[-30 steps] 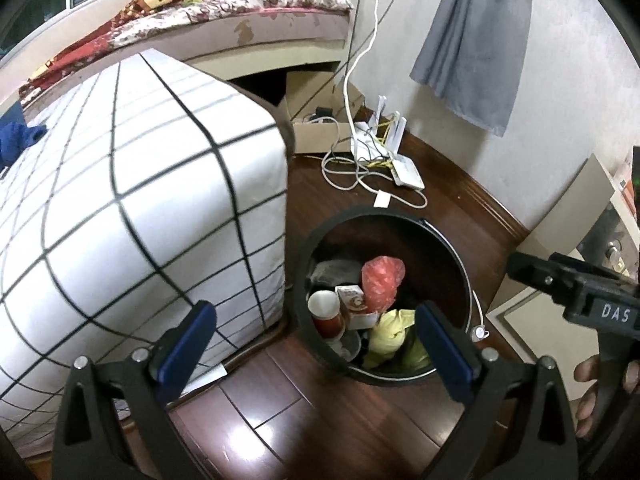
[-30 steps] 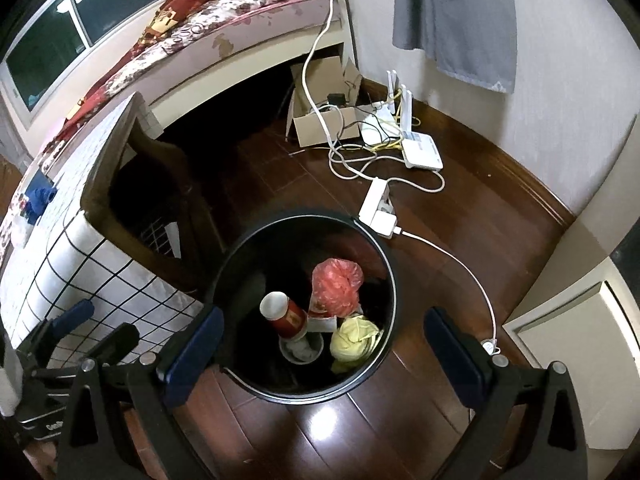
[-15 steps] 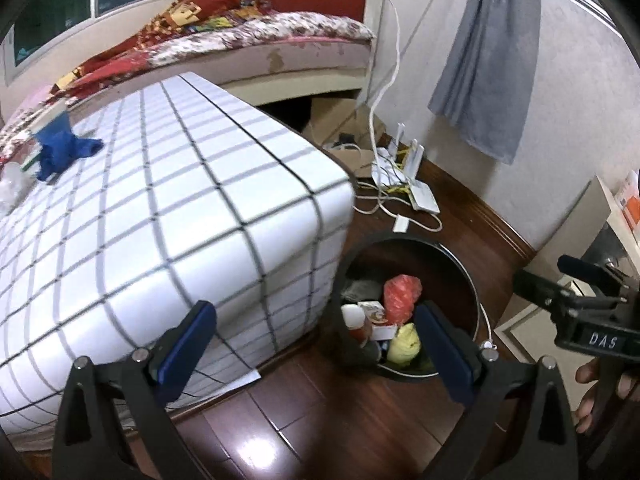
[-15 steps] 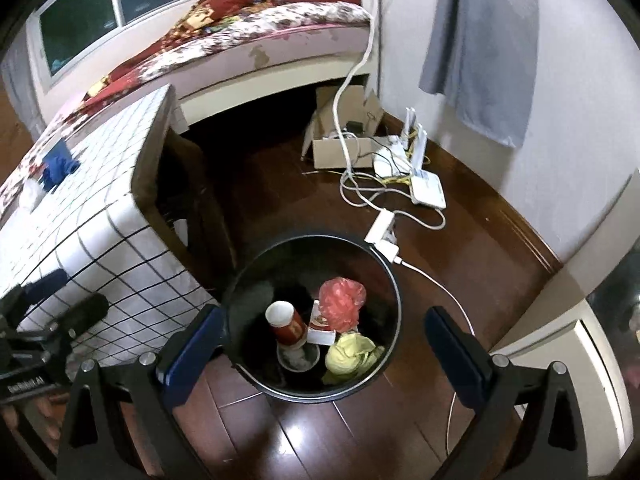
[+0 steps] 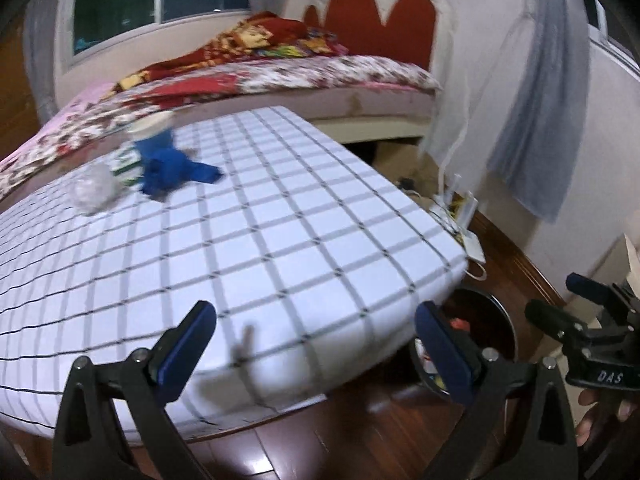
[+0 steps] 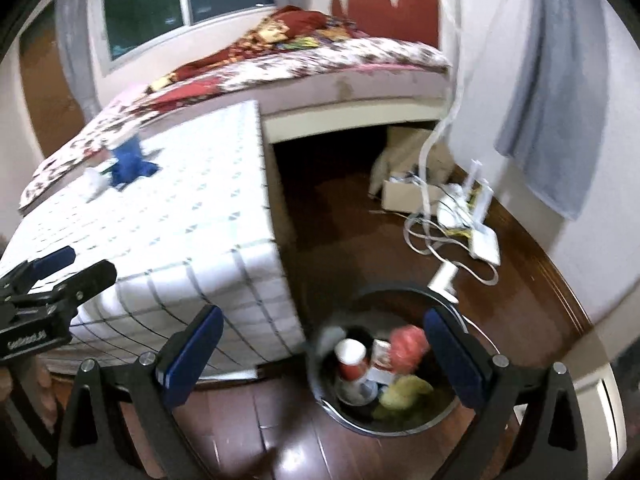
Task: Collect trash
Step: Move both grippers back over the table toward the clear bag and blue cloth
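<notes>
Trash on the tabletop (image 5: 280, 240): a crumpled blue cloth (image 5: 172, 170), a clear crumpled wrapper (image 5: 93, 190) just beside it on the left, a green-and-white carton (image 5: 126, 164) between the two, and a white-topped cup (image 5: 154, 128) behind the cloth, all blurred, grouped at the far left of the white checked cover; trash bin (image 6: 384, 364), round and dark, standing on the wooden floor (image 6: 340, 208) beside the tabletop's near corner, holding a red cup (image 6: 352, 360), a red bag (image 6: 406, 342) and a yellow wad (image 6: 404, 390); left hand-held gripper (image 5: 316, 344), fingers spread wide apart and empty, poised over the tabletop's near edge; right hand-held gripper (image 6: 324, 354), fingers likewise wide apart and empty, above the bin; white cables and a router (image 6: 486, 242) lying on the floor beyond the bin; bed (image 6: 320, 60) with a flowered cover behind the tabletop; grey cloth (image 6: 560, 88) hanging on the wall at right.
</notes>
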`<state>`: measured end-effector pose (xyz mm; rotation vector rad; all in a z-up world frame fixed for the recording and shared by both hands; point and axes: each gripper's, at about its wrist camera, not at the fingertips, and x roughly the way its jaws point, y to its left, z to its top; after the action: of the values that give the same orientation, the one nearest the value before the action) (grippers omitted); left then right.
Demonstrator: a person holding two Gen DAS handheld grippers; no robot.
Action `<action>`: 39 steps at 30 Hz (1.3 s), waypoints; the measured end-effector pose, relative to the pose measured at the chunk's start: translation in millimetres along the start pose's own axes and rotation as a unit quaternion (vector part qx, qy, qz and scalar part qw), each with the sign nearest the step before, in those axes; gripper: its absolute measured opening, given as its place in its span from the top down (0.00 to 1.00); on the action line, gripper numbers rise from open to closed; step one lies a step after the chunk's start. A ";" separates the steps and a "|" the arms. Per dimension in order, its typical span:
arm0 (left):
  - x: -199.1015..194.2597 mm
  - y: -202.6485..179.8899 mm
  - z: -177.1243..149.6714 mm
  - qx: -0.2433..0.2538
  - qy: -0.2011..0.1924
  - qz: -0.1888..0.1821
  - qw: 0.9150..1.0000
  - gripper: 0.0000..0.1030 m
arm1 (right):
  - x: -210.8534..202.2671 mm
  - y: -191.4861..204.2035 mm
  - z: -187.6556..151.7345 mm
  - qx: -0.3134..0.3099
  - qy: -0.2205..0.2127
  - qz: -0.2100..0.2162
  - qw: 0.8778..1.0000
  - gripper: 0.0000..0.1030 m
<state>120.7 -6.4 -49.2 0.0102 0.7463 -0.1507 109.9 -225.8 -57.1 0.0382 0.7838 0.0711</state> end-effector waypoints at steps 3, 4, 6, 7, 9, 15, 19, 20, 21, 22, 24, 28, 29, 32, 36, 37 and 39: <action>-3.3 18.9 3.1 -0.011 -0.006 0.016 1.000 0.03 | 2.4 23.8 11.5 -0.020 -0.010 0.014 1.000 0.01; -4.9 25.8 4.0 -0.015 -0.009 0.021 1.000 0.02 | 3.0 32.6 15.1 -0.027 -0.013 0.019 0.999 0.01; -8.2 38.3 5.1 -0.022 -0.013 0.031 0.999 0.02 | 4.1 48.1 21.3 -0.042 -0.019 0.028 0.999 0.01; -9.4 44.8 5.8 -0.026 -0.014 0.035 0.999 0.02 | 4.7 56.3 24.2 -0.048 -0.021 0.032 0.998 0.01; -13.5 58.6 6.4 -0.034 -0.018 0.047 0.998 0.02 | 6.5 71.1 30.3 -0.058 -0.023 0.044 0.997 0.01; -23.5 98.1 10.3 -0.048 -0.027 0.075 0.996 0.02 | 9.9 107.2 41.2 -0.082 -0.030 0.068 0.994 0.01; -32.4 127.3 11.9 -0.058 -0.031 0.096 0.993 0.02 | 11.8 126.5 49.1 -0.096 -0.034 0.080 0.992 0.01; -34.3 134.0 12.2 -0.062 -0.031 0.100 0.993 0.02 | 11.9 131.0 51.4 -0.098 -0.036 0.083 0.991 0.01; -36.8 142.6 12.7 -0.067 -0.032 0.107 0.991 0.02 | 11.2 133.8 53.3 -0.098 -0.037 0.087 0.991 0.01; -37.7 148.8 13.6 -0.068 -0.032 0.110 0.991 0.02 | 10.9 137.6 55.5 -0.099 -0.038 0.092 0.990 0.01; -39.9 160.7 14.5 -0.071 -0.031 0.117 0.990 0.02 | 11.9 146.1 61.0 -0.104 -0.039 0.099 0.989 0.01; -44.6 181.3 20.1 -0.075 -0.030 0.127 0.989 0.02 | 15.5 164.3 72.3 -0.115 -0.036 0.116 0.986 0.01; -45.7 187.6 22.0 -0.080 -0.031 0.127 0.988 0.02 | 17.9 169.3 77.1 -0.117 -0.036 0.120 0.985 0.01; -43.2 207.7 28.2 -0.089 -0.034 0.133 0.987 0.02 | 31.9 179.3 89.6 -0.112 -0.025 0.133 0.984 0.01; -25.0 233.0 33.1 -0.108 -0.027 0.132 0.985 0.02 | 65.1 208.5 105.2 -0.132 -0.007 0.143 0.981 0.01; -18.6 240.1 34.4 -0.114 -0.021 0.129 0.985 0.02 | 73.6 217.8 109.7 -0.139 -0.005 0.138 0.981 0.01; -4.7 250.3 39.2 -0.117 -0.014 0.129 0.985 0.03 | 87.0 228.6 118.0 -0.138 0.003 0.144 0.980 0.01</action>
<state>178.9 239.4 -28.3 -0.1188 0.7250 0.1847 243.3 8.0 -20.9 -0.1116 0.7635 0.4534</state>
